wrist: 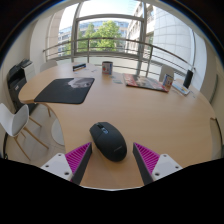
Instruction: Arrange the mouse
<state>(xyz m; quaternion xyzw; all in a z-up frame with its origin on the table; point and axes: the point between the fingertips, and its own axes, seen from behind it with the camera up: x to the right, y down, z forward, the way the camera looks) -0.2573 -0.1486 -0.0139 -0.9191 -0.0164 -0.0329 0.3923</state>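
A black computer mouse [108, 140] lies on the wooden table [150, 110], just ahead of my fingers and partly between their tips. My gripper [112, 160] is open, with a gap between each magenta pad and the mouse. The left finger [78, 160] and the right finger [146, 160] flank its near end. A dark mouse mat [66, 90] lies farther off to the left on the table.
A magazine or booklet [148, 82] lies at the far right of the table, with a small dark object [187, 78] beyond it. A black chair [20, 80] stands at the left. A white chair [22, 125] is near the table's left edge. Windows and a railing are behind.
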